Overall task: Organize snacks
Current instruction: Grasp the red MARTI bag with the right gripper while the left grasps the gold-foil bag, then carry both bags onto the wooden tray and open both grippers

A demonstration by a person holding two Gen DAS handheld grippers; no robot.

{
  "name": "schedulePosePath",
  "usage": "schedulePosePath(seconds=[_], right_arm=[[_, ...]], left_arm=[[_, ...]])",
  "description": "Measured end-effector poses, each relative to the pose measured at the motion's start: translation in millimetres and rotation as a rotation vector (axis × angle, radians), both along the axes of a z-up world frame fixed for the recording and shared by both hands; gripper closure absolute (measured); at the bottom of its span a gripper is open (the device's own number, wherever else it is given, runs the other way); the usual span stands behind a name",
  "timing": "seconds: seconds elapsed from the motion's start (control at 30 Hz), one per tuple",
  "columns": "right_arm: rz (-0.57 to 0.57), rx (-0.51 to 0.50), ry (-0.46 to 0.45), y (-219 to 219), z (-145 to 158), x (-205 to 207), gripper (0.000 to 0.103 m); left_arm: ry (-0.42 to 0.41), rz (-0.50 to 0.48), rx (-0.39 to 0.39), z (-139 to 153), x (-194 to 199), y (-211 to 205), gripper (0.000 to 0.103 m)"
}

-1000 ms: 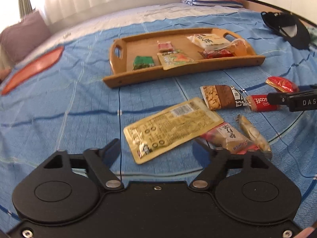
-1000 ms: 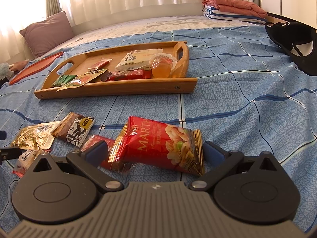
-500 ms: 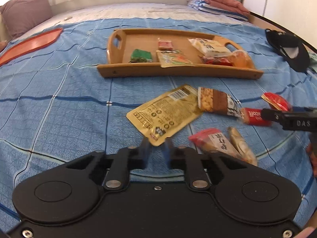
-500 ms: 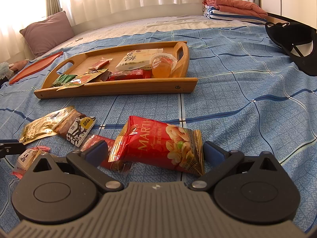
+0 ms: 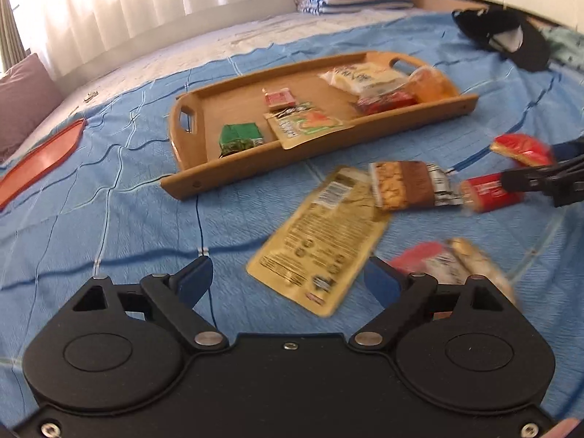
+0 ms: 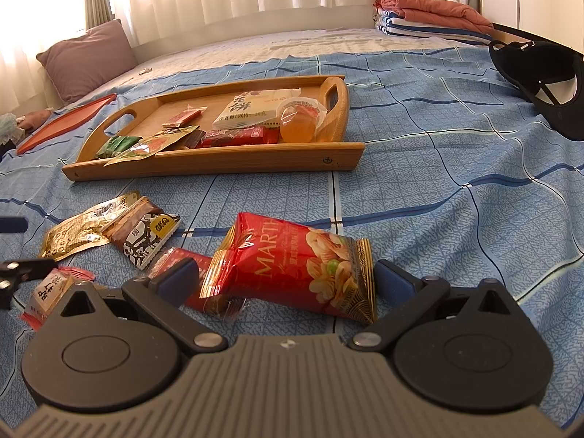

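The bed [image 6: 456, 168] carries a wooden tray [image 6: 226, 162] already partly filled, with loose packets lying on the cover in front of the tray's near edge. Largest of these is the gold pouch [image 5: 321, 241]: flat, light, limp and slick, best pinched at its near sealed edge. The left gripper [image 5: 288, 281] hangs spread just short of that edge, holding nothing. The red nut bag [image 6: 303, 270] is puffy, light and crinkly; the right gripper [image 6: 284, 284] is spread around it, jaws not yet touching, and should squeeze gently across its middle.
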State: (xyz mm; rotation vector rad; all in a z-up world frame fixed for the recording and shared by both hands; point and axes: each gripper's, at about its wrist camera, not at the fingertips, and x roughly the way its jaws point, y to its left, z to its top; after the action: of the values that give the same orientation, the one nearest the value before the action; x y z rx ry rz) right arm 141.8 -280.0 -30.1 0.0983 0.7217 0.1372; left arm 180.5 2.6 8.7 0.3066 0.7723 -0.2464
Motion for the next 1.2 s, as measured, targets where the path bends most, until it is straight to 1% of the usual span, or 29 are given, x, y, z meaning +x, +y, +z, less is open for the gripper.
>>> schedulePosePath(seconds=[0.13, 0.2, 0.27, 0.3, 0.33, 0.4, 0.43, 0.47, 0.53, 0.63, 0.73, 0.77, 0.8, 0.83, 0.87, 0.97, 1.03, 1.1, 1.2], right_arm=[[0.003, -0.001, 0.001, 0, 0, 0, 0.000], [0.008, 0.000, 0.001, 1, -1, 1, 0.000], [0.017, 0.000, 0.003, 1, -1, 1, 0.000], [0.019, -0.003, 0.002, 2, -1, 2, 0.000], [0.020, -0.002, 0.000, 2, -1, 2, 0.000], [0.029, 0.008, -0.004, 2, 0, 1, 0.001], [0.033, 0.014, -0.010, 2, 0, 1, 0.002], [0.037, 0.021, -0.017, 1, 1, 0, 0.006], [0.045, 0.033, -0.027, 1, 3, -2, 0.015], [0.053, 0.066, -0.028, 1, 5, -4, 0.018], [0.060, 0.075, -0.032, 4, 6, -4, 0.020], [0.063, 0.076, -0.033, 5, 6, -5, 0.020], [0.067, 0.078, -0.034, 6, 7, -5, 0.020], [0.070, 0.079, -0.035, 7, 7, -5, 0.020], [0.072, 0.080, -0.035, 8, 8, -5, 0.020], [0.073, 0.088, -0.039, 10, 9, -5, 0.020], [0.074, 0.096, -0.039, 11, 11, -5, 0.020], [0.077, 0.097, -0.043, 12, 13, -5, 0.021], [0.080, 0.098, -0.052, 13, 17, -5, 0.021]], left_arm=[[0.043, -0.039, -0.053, -6, 17, 1, 0.011], [0.038, -0.047, -0.070, -8, 21, 0, 0.011], [0.018, -0.068, -0.073, -10, 21, -3, 0.013], [0.011, -0.079, -0.072, -11, 20, -5, 0.016], [0.012, -0.088, -0.075, -11, 19, -6, 0.022], [0.017, -0.095, -0.086, -10, 18, -9, 0.029], [0.018, -0.103, -0.087, -9, 16, -10, 0.034], [0.014, -0.109, -0.084, -8, 14, -11, 0.037], [0.000, -0.118, -0.060, -6, 9, -15, 0.040], [-0.007, -0.113, -0.049, -4, 2, -18, 0.042], [0.010, -0.093, -0.077, -2, -2, -15, 0.041], [0.010, -0.088, -0.084, -2, -1, -14, 0.039], [0.008, -0.079, -0.086, -2, 0, -14, 0.039], [0.009, -0.067, -0.089, -3, 2, -13, 0.034], [0.011, -0.047, -0.092, -4, 6, -13, 0.026], [0.054, -0.002, -0.138, -8, 18, -11, 0.021], [0.070, 0.017, -0.169, -10, 23, -8, 0.021], [0.064, 0.000, -0.156, -9, 22, -11, 0.037], [0.063, -0.002, -0.148, -2, 17, -16, 0.047]])
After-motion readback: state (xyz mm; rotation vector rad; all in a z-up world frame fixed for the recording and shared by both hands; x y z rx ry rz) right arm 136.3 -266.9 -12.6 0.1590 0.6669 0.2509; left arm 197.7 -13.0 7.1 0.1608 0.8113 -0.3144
